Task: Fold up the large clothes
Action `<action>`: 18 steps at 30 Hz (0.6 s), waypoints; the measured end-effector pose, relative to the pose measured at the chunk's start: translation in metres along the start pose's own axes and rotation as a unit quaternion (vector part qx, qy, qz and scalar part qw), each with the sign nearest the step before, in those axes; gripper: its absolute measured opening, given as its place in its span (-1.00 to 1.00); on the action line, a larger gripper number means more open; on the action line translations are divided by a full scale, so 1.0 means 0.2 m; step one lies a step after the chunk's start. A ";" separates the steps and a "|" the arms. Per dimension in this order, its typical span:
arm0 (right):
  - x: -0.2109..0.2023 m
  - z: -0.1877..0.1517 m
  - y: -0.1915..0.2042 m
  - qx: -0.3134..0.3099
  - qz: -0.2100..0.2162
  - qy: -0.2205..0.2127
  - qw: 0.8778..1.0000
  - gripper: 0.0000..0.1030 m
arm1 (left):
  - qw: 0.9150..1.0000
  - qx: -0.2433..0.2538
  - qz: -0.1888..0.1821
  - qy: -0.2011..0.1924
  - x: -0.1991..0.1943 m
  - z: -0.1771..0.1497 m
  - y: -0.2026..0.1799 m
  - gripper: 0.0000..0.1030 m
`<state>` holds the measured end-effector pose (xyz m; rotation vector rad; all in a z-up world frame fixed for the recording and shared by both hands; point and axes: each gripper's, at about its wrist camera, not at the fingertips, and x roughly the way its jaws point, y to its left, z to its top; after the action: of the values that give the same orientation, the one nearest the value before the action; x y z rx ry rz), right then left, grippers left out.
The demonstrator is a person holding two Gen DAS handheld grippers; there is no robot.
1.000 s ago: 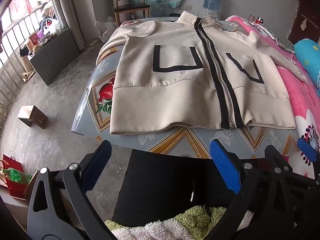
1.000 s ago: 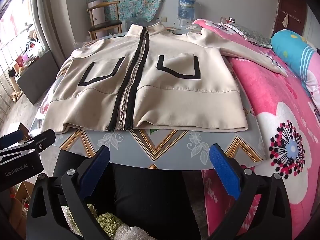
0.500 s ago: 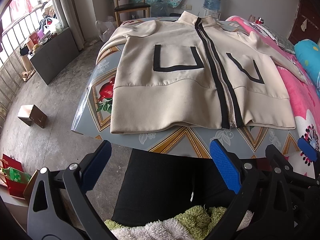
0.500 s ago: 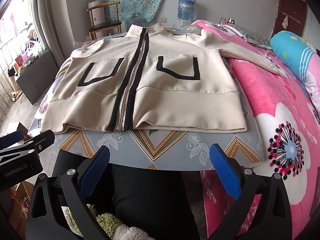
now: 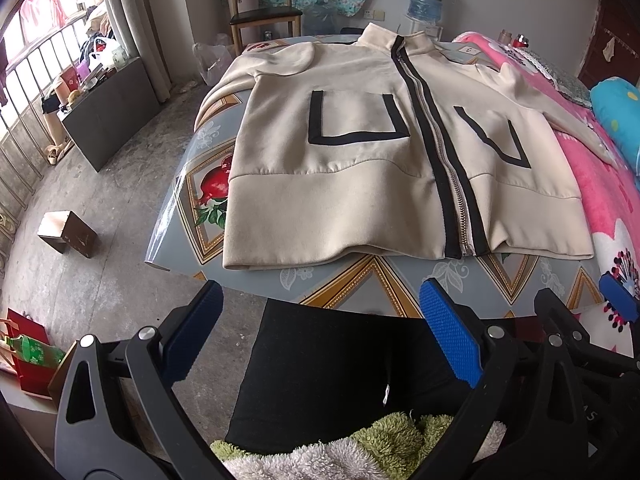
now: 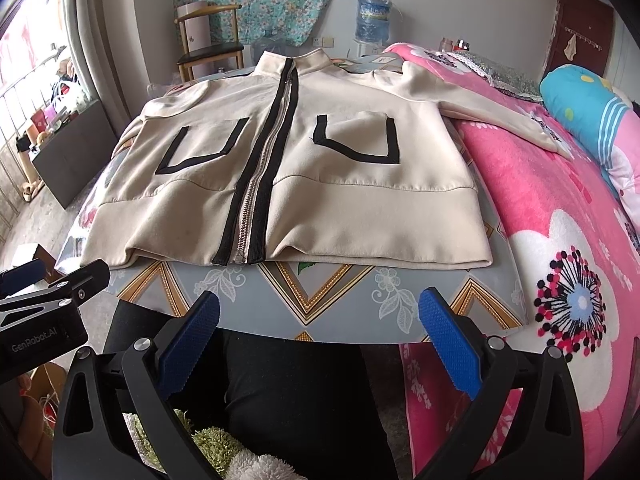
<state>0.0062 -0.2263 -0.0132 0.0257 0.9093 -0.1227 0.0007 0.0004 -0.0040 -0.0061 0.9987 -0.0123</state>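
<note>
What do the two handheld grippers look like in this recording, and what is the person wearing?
Both the left gripper and right gripper have black frames with triangular cut-outs, silver pivot bolts and blue textured pads. The left one's side reads "GenRobot.AI" in the right wrist view. The person wears black trousers and a fluffy green-and-white top.

Cream jacket [image 5: 360, 200] [image 6: 288, 200] — black-trimmed pockets, zipped shut; spread flat face-up, hem nearest, sleeves outstretched

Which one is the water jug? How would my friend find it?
Start at the cream jacket spread on the table and follow its black zip up to the collar. Look past the collar to the grey back wall: the water jug stands there, right of the wooden chair. It is the only see-through blue barrel in the room.
</note>
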 end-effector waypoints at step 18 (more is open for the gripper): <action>0.00 0.01 0.00 -0.003 0.000 -0.002 1.000 0.89 | 1.000 -0.002 0.005 -0.001 0.00 0.03 0.05 0.85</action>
<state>0.0073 -0.2258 -0.0116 0.0207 0.9063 -0.1199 0.0054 0.0110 -0.0006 -0.0049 0.9975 -0.0004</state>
